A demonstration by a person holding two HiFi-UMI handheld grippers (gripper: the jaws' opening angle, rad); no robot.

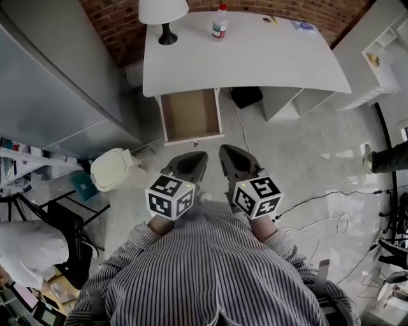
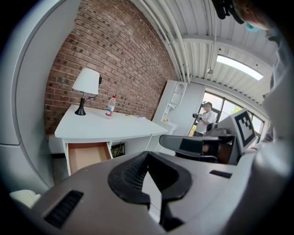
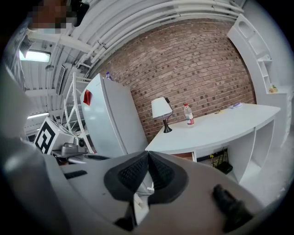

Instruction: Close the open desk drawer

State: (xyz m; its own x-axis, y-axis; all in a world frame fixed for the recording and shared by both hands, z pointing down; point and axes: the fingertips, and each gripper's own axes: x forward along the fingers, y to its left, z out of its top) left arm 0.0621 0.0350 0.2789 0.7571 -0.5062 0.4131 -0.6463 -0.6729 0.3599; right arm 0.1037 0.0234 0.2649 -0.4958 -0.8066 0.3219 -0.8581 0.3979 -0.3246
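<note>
The open drawer [image 1: 190, 116] juts out from under the left part of the white desk [image 1: 255, 60]; its wooden inside is bare. In the left gripper view the drawer [image 2: 87, 155] shows below the desk top [image 2: 105, 126]. My left gripper [image 1: 191, 162] and right gripper [image 1: 231, 158] hang side by side in front of my chest, a short way back from the drawer front, both shut and holding nothing. In each gripper view the left gripper's [image 2: 146, 158] and the right gripper's [image 3: 148, 158] tips meet.
A white lamp [image 1: 164, 18] and a plastic bottle [image 1: 219, 22] stand on the desk. A grey cabinet [image 1: 51, 89] flanks the left, a white bin [image 1: 112, 168] sits on the floor near the drawer. Cables [image 1: 331, 204] trail at right. A person [image 2: 204, 118] stands far off.
</note>
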